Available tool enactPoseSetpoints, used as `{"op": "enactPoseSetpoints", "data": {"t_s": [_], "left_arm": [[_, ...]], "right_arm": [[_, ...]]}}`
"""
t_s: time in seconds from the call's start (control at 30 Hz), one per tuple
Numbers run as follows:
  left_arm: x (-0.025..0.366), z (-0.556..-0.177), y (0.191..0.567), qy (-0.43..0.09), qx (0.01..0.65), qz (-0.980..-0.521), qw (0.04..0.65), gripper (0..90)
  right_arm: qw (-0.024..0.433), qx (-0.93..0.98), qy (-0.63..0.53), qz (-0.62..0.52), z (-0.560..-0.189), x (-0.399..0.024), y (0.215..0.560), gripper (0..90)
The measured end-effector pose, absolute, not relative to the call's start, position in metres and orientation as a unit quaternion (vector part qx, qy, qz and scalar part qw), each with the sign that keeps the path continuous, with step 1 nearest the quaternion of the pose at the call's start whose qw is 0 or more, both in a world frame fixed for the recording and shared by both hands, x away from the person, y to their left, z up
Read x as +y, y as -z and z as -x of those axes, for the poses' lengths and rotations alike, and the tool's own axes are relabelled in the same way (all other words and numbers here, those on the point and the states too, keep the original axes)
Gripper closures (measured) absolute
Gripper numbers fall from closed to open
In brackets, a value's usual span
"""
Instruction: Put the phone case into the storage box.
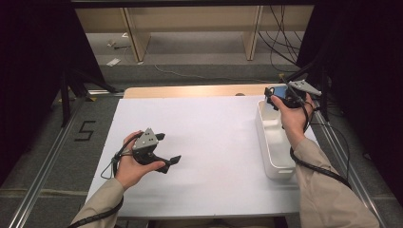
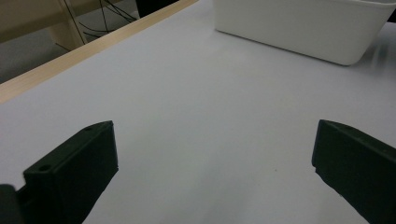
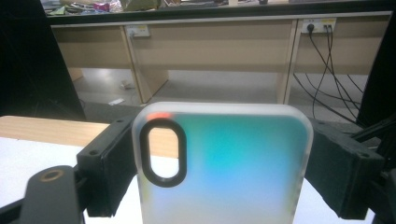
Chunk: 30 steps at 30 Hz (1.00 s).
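Clearly the phone case (image 3: 224,163) sits clamped between both fingers (image 3: 109,172).

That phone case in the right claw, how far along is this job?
Done: the right claw has the phone case clamped between its jaws, by the far end of the white bin. In hand: holding it there. Left: probably setting it in the bin, not yet released. The left claw is open over the table.

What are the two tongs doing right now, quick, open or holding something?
Left tongs: open, nothing between the jaws.
Right tongs: shut on a frosted phone case, above the white bin.
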<state>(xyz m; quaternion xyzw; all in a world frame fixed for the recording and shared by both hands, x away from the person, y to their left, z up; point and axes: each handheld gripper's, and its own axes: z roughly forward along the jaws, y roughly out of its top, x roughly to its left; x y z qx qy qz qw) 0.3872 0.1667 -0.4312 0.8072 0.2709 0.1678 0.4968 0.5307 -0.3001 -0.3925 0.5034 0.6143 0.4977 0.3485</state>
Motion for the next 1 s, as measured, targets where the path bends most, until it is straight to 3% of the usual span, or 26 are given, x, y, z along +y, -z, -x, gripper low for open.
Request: {"op": "enactPoseSetpoints", "data": {"t_s": [1.0], "left_arm": [[0.1668, -0.3872, 0.4311, -0.168, 0.270, -0.807, 0.497, 0.0]], "right_arm": [[0.351, 0.613, -0.493, -0.507, -0.5350, -0.2996, 0.3944, 17.8]]}}
